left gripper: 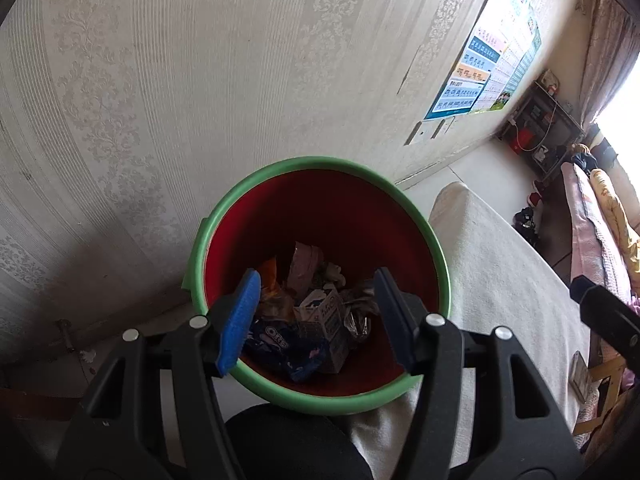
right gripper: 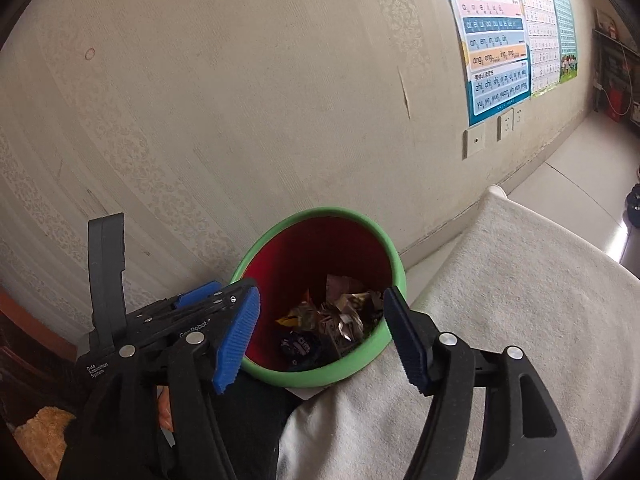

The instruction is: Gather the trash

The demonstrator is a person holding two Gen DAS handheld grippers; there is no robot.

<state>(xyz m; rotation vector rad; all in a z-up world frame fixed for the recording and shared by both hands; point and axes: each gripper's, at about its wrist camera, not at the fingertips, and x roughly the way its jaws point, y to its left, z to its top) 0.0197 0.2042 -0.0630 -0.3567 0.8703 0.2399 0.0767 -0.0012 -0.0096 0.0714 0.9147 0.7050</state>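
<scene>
A red bin with a green rim (left gripper: 320, 162) stands on the floor against the wall; it also shows in the right wrist view (right gripper: 320, 213). Inside lie a blue Oreo wrapper (left gripper: 280, 340), a white milk carton (left gripper: 326, 320), silvery crumpled wrappers (left gripper: 360, 312) and an orange wrapper (left gripper: 269, 276). My left gripper (left gripper: 316, 320) is open and empty, right above the bin's mouth. My right gripper (right gripper: 320, 336) is open and empty, above the bin's near rim. The left gripper's body (right gripper: 160, 320) shows at the left of the right wrist view.
A white cloth-covered surface (left gripper: 500, 280) lies right of the bin, also in the right wrist view (right gripper: 500, 300). Patterned wallpaper wall (left gripper: 200, 80) with posters (right gripper: 496, 40) stands behind. A bed with bedding (left gripper: 600, 220) and a shelf (left gripper: 540, 128) are at the far right.
</scene>
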